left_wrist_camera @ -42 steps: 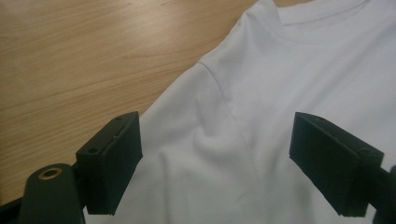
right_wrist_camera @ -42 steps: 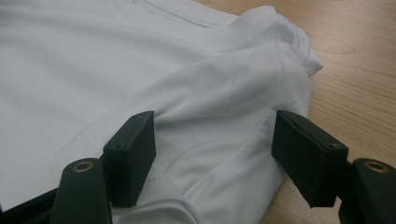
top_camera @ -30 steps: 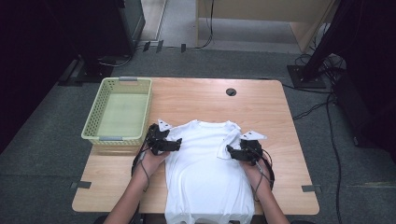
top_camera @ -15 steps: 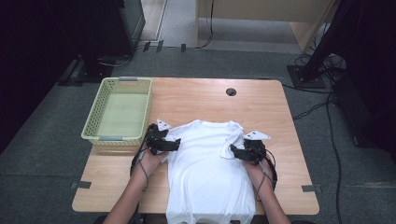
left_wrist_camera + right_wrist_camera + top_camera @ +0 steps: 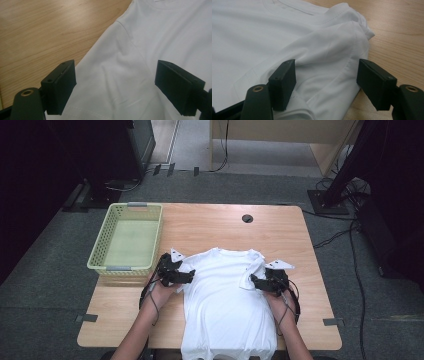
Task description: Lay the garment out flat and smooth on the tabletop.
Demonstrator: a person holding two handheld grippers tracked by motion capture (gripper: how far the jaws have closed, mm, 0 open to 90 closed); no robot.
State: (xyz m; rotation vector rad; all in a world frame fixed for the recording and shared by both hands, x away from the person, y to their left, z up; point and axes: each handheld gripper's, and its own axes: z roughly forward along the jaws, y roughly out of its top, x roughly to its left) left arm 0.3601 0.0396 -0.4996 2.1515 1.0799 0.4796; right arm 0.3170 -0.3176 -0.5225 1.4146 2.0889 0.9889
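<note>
A white T-shirt (image 5: 225,305) lies flat on the wooden table (image 5: 210,227), collar toward the far side and hem hanging over the near edge. My left gripper (image 5: 189,276) rests at the shirt's left sleeve (image 5: 112,62). Its jaws stand open, wide apart over the flat fabric (image 5: 116,85). My right gripper (image 5: 254,281) is at the right sleeve (image 5: 332,50), which is folded inward and bunched. Its jaws are open, one on each side of the rumpled sleeve (image 5: 327,80), and the cloth brushes the left pad.
A pale green plastic basket (image 5: 100,255) stands empty at the table's left, just beyond my left gripper. A dark cable hole (image 5: 247,218) sits near the far edge. Bare wood lies to the right of the shirt, and cables run across the floor at the right.
</note>
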